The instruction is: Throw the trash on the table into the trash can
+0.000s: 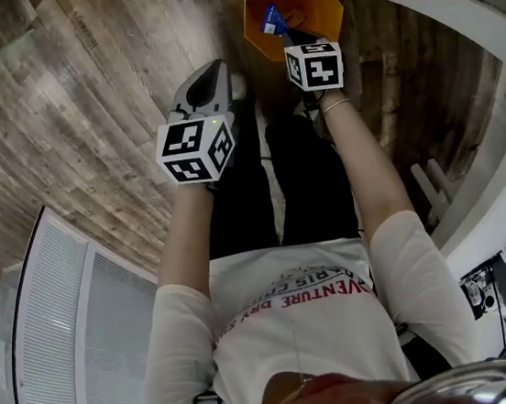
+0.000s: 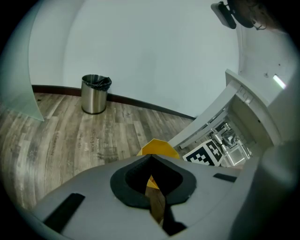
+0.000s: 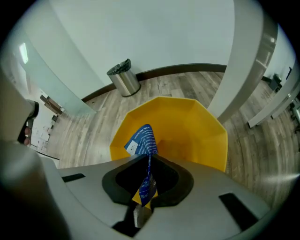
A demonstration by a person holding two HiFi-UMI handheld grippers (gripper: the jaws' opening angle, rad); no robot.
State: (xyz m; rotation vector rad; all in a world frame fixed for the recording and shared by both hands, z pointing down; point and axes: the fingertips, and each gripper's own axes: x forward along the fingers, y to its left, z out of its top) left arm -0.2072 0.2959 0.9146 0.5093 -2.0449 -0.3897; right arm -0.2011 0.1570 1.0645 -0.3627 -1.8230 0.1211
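Right gripper [image 3: 148, 158] fingers clamped on blue printed wrapper [image 3: 140, 139], wrapper over open mouth of yellow trash can [image 3: 192, 126], can on wood floor [image 3: 178, 86], left gripper [image 2: 151, 158] fingers together, nothing between them

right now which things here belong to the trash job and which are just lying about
Part of the job:
- blue wrapper, clamped in the right gripper
- yellow bin right below it

Just around:
- left gripper, shut with nothing in it
- steel bin with a black liner, by the far wall
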